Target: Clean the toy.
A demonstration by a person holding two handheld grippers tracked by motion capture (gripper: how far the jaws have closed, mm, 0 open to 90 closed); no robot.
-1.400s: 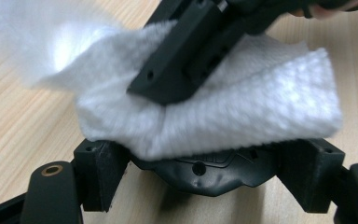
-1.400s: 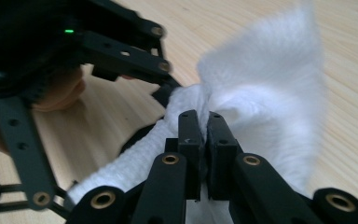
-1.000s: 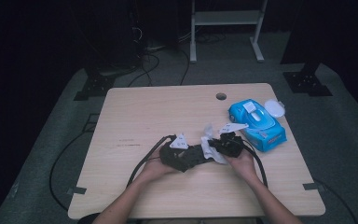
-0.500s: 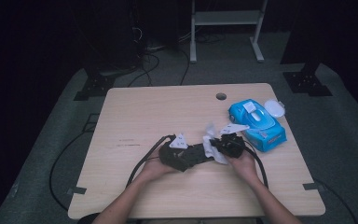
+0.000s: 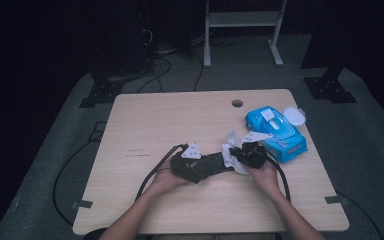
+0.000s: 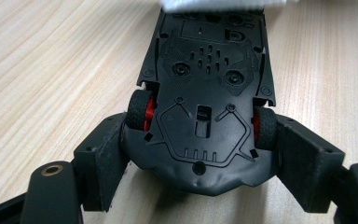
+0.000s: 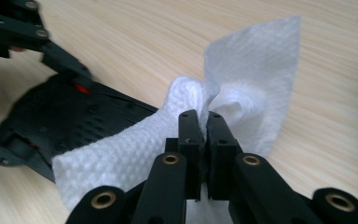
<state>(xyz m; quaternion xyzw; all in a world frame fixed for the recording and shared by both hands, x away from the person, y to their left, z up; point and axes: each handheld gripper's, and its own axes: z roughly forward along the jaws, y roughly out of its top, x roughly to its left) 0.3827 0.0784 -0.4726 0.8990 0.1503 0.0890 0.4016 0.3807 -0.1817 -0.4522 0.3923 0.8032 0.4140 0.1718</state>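
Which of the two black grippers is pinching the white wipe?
The right gripper: its jaws are shut on the white textured wipe. The left gripper instead clamps the upturned black toy car by its sides.

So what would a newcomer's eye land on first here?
Probably the black toy car, flipped underside up near the table's front middle, clamped between the left gripper's fingers at its red-hubbed wheels. Next, the white wipe pinched in the right gripper, draped onto the car, with the blue wipes pack to the right.
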